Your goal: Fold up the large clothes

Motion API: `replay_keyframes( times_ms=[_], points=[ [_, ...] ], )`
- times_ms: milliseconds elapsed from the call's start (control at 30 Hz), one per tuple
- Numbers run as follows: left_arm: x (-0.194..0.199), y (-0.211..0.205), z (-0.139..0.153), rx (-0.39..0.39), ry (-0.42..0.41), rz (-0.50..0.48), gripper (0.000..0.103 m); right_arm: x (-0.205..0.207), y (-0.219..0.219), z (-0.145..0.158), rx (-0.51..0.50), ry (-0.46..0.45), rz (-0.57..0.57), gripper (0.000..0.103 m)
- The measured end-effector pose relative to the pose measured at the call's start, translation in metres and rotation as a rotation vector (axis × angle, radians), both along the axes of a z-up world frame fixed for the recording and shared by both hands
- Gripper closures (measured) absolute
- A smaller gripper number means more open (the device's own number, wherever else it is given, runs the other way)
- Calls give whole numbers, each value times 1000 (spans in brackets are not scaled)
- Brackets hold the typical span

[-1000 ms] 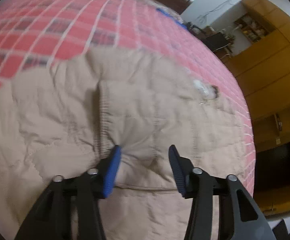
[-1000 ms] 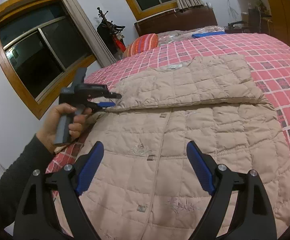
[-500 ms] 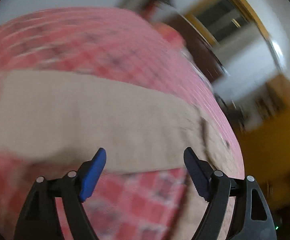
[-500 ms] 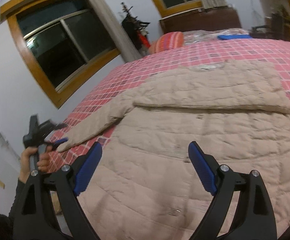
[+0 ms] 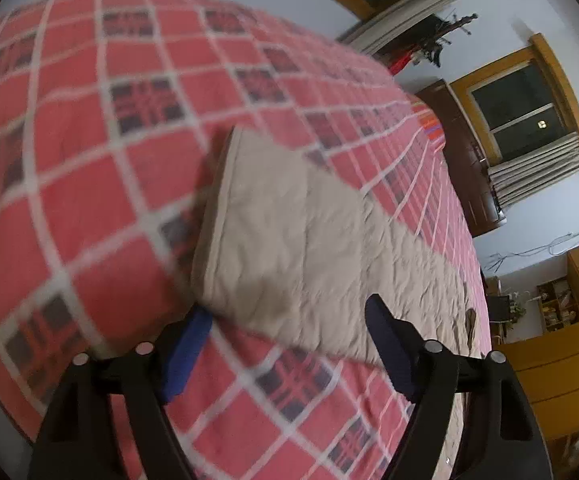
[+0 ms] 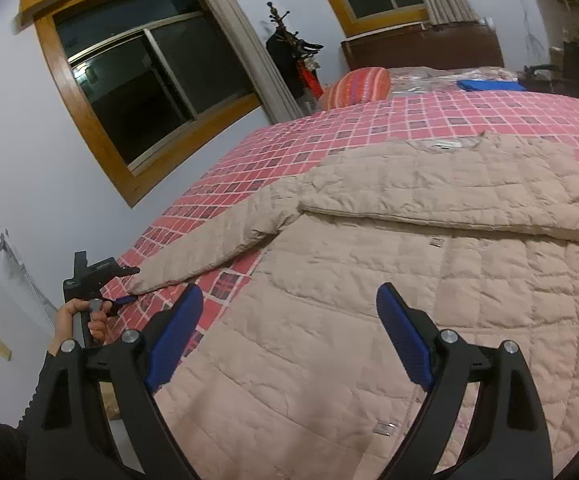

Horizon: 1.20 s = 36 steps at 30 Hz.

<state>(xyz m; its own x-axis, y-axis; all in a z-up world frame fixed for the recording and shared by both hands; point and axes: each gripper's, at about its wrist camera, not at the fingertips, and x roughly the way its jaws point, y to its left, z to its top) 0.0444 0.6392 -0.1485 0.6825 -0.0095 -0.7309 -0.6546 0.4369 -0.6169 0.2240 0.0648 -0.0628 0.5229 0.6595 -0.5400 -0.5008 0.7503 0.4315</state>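
Sleeve [image 5: 289,240] pulled out; left claw [image 5: 285,344] agape.

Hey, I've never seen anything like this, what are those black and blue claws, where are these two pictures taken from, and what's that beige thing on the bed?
There is no robot here. A person holds a hand-operated two-finger gripper in each hand, and each gripper carries a wide-angle camera looking forward along its fingers. One picture comes from the left gripper, the other from the right gripper. Both stand open and hold nothing. On the red checked bedspread lies a beige quilted jacket, one sleeve stretched out sideways. The left gripper sits right at that sleeve's cuff. In the right view you can see the person's hand holding it.
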Motion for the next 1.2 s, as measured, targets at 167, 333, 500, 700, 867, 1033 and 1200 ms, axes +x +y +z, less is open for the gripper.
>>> replay_keyframes(
  times_ms=[167,333,500,700,867,1033,1200],
  points=[
    [8,4,33,72,-74,-16,95,7,-7,-5,-3,16,-27,15],
    [53,-21,109,238,-181,-134,96,12,-14,-7,3,32,-48,15],
    [118,-70,177,340,-278,-300,97,15,-27,-6,25,45,-83,15],
    [201,-165,208,404,-308,-539,98,16,-48,-6,48,57,-141,15],
    [247,-236,198,403,-282,-681,98,16,-69,-6,55,69,-196,15],
    [290,-304,150,369,-208,-829,98,16,-84,-6,40,74,-244,15],
    [311,-352,87,336,-102,-944,98,25,-93,-6,32,88,-280,15]
  ],
)
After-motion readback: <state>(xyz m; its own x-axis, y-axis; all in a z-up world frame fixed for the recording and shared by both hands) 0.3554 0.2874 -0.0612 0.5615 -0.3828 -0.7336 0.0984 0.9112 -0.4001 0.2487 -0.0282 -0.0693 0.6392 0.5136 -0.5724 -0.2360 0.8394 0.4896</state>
